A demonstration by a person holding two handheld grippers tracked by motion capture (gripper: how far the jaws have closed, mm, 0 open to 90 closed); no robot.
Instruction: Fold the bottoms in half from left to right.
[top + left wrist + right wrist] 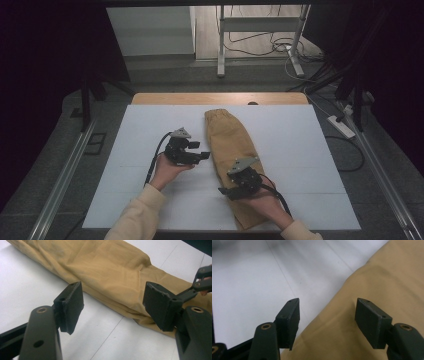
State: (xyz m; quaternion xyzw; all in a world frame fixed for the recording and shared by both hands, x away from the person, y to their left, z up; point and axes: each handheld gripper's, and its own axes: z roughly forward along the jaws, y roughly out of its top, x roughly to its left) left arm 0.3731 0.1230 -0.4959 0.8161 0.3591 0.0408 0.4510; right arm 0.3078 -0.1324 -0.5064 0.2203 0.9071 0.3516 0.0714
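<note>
Tan trousers (231,150) folded lengthwise, lying flat on white counter (140,165), running from near the far edge, right of centre, down to the near edge. Elastic waistband at the far end; narrow end at the near edge. Fabric creased along its left side, as seen in the left gripper view (110,270).

Right gripper (226,191) over the lower part of the trousers, close to their left edge, pointing left. Fingers (372,318) apart, nothing pinched between them; in the right gripper view, one finger over bare counter (249,290), the other over cloth (387,277), with the cloth edge passing between them. Contact with the fabric not determinable. Held in the right hand (270,205), cream sleeve at the near edge.

Left gripper (206,155) just left of the trousers at mid-length, pointing right toward the cloth. Fingers (71,306) spread wide, empty, above bare counter (30,285), short of the cloth's edge. Right gripper's tip (200,282) visible at the far right in that view. Held in the left hand (167,170), cream sleeve toward the near-left.

Wooden strip (165,98) visible beyond the counter's far edge. Grey floor beyond with cables (260,42) and a metal stand (260,25); power strip (341,126) off the right edge.
</note>
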